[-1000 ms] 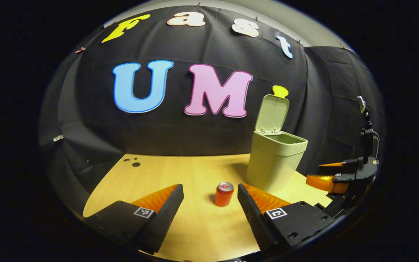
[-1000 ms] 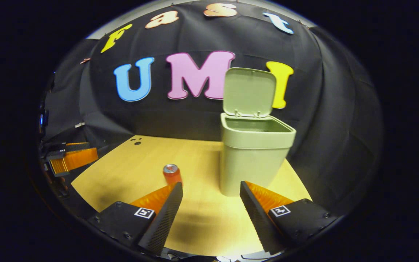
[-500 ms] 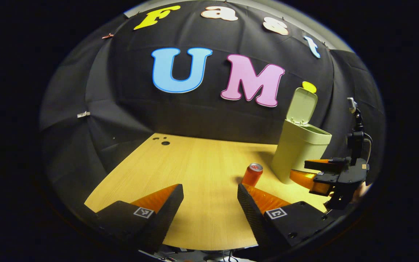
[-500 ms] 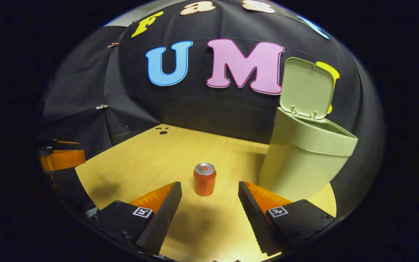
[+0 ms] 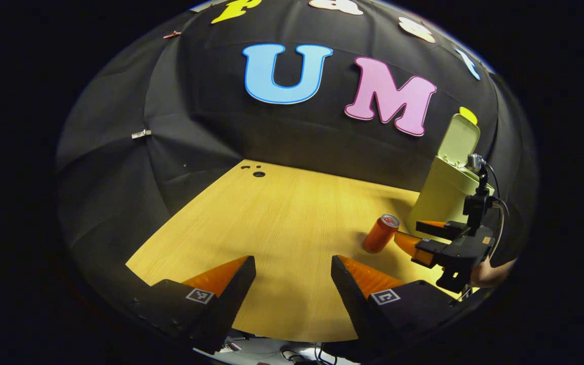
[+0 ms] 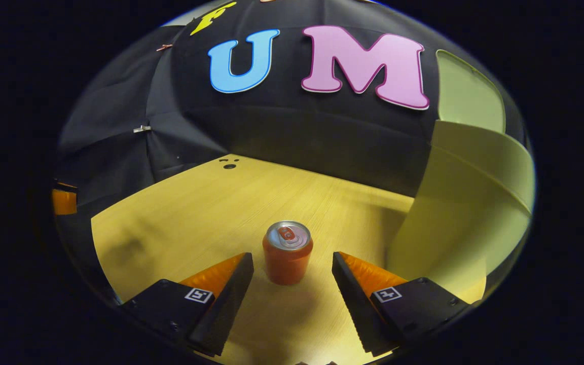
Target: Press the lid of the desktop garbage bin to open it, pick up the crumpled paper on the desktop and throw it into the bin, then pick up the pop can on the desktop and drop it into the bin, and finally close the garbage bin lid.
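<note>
In the left gripper view, the left gripper (image 5: 293,263) sits at the bottom centre with its jaws spread over the bare wooden table (image 5: 282,223), and the can (image 5: 380,233) stands upright at centre right, just ahead of the right gripper (image 5: 407,234). In the right gripper view, the can stands at lower centre just beyond the right gripper's spread jaws, touching neither. The bin (image 6: 467,203), lid (image 6: 467,94) raised, fills the right edge.

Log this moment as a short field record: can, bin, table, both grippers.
can: orange aluminium pop can, upright on table, between open fingers, untouched
bin: pale green plastic bin, beside the can, lid up
table: light wood desktop
right gripper: open, straddling can
left gripper: open, holding nothing, over table
</note>
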